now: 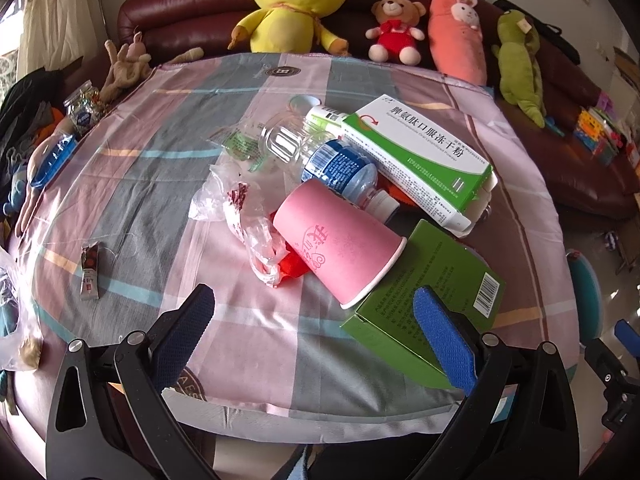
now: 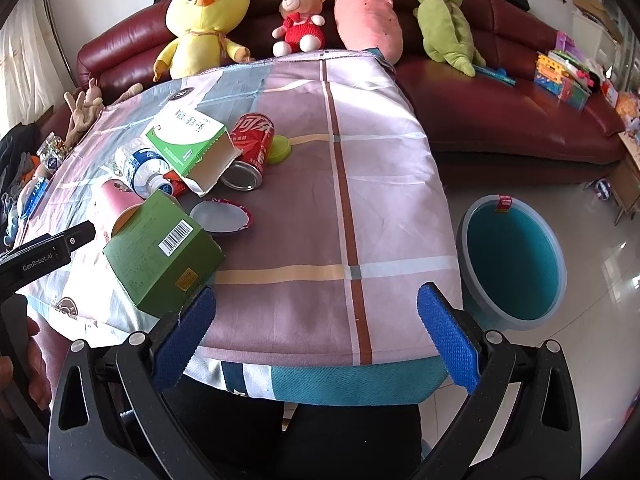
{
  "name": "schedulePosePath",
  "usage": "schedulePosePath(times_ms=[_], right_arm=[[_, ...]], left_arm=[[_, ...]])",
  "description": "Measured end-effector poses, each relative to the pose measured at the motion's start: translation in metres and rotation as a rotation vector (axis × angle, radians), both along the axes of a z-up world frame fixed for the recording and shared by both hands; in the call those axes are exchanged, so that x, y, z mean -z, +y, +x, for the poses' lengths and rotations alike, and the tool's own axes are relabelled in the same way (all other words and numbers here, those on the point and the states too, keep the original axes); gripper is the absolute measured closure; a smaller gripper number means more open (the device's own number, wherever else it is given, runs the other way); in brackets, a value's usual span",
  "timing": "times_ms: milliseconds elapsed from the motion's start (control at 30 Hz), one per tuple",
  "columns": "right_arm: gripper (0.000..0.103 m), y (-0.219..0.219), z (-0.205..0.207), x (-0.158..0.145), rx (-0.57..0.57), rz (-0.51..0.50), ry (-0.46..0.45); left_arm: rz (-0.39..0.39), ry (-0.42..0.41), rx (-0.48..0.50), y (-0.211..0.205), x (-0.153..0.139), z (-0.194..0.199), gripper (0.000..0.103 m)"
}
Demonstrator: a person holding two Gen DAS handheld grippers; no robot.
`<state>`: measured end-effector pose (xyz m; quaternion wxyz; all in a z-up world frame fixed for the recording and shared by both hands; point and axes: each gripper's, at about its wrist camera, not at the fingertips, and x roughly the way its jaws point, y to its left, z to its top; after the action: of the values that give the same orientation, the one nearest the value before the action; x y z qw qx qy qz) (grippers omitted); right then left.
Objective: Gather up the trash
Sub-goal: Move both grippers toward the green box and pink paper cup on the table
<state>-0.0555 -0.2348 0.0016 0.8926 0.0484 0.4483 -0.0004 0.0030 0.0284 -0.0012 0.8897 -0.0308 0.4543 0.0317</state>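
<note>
We see a heap of trash on the tabletop (image 1: pixel 132 184), which is draped in a plaid cloth of pink, grey and pale blue. From the left wrist view, our left hand-held gripper (image 1: pixel 316 320) hangs above the near edge with its jaws spread wide and nothing between them; its right blue pad lies in front of the dark green box (image 1: pixel 448 280). A pink paper cup (image 1: pixel 340 244) lies on its side with its rim against that box. Behind the cup lies a clear water bottle (image 1: pixel 332 160) with a blue label, and a white-and-green medicine carton (image 1: pixel 420 148) rests beside and partly over it. A crumpled clear plastic bag (image 1: pixel 236 208) sits just left of the cup, with a red scrap under it. A small sachet (image 1: pixel 89 272) lies well apart near the left edge.

From the right wrist view, our right hand-held gripper (image 2: pixel 316 320) is also wide open and holds nothing, poised over the near right part of the cloth. Here we see a red soda can (image 2: pixel 252 148) on its side behind the carton, a green lid (image 2: pixel 280 149) just beside the can, and a round lid (image 2: pixel 220 216) flat near the green box. A blue bin (image 2: pixel 516 260) stands on the floor to the right of the tabletop, open mouth up. Plush toys line the dark red sofa (image 2: pixel 500 120) behind
</note>
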Motion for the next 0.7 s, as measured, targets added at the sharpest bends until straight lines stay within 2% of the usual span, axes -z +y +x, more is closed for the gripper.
schedulePosePath(times_ms=[700], right_arm=[[0.006, 0.002, 0.002, 0.007, -0.011, 0.007, 0.022]], left_arm=[[0.000, 0.024, -0.003, 0.004, 0.013, -0.001, 0.004]])
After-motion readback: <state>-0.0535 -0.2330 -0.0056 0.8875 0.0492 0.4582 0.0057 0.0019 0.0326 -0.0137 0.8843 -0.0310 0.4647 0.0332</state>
